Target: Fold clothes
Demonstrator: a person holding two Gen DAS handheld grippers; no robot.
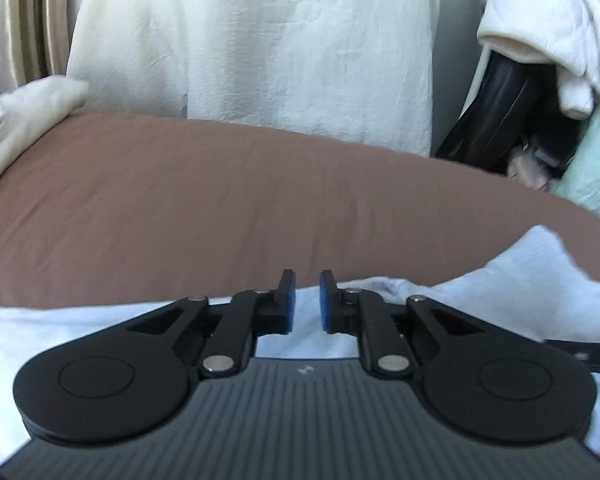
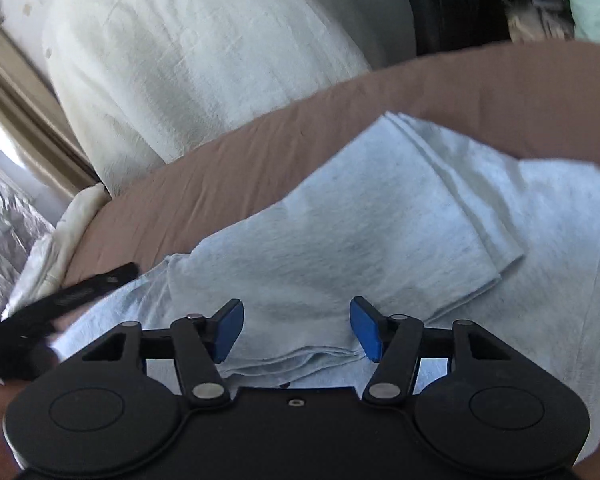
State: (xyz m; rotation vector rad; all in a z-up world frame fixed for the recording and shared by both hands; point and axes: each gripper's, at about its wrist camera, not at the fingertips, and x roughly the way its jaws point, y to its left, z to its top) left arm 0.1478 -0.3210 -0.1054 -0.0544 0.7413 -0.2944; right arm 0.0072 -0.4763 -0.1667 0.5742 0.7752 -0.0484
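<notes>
A light blue garment (image 2: 380, 216) lies on a brown bedsheet (image 2: 440, 84), partly folded, with a folded sleeve part lying across its top. My right gripper (image 2: 297, 328) is open just above the garment's near folded edge, holding nothing. My left gripper (image 1: 307, 300) hovers over the garment's edge (image 1: 532, 280), its blue pads a narrow gap apart with nothing between them. The left gripper's finger (image 2: 80, 288) shows blurred at the left of the right wrist view.
A white cloth (image 1: 260, 48) hangs behind the bed (image 1: 220, 200). A cream cloth (image 1: 24, 120) lies at the bed's left edge. A black chair (image 1: 496, 112) draped with white and mint clothes (image 1: 548, 32) stands at the right. Striped curtains (image 1: 32, 20) hang far left.
</notes>
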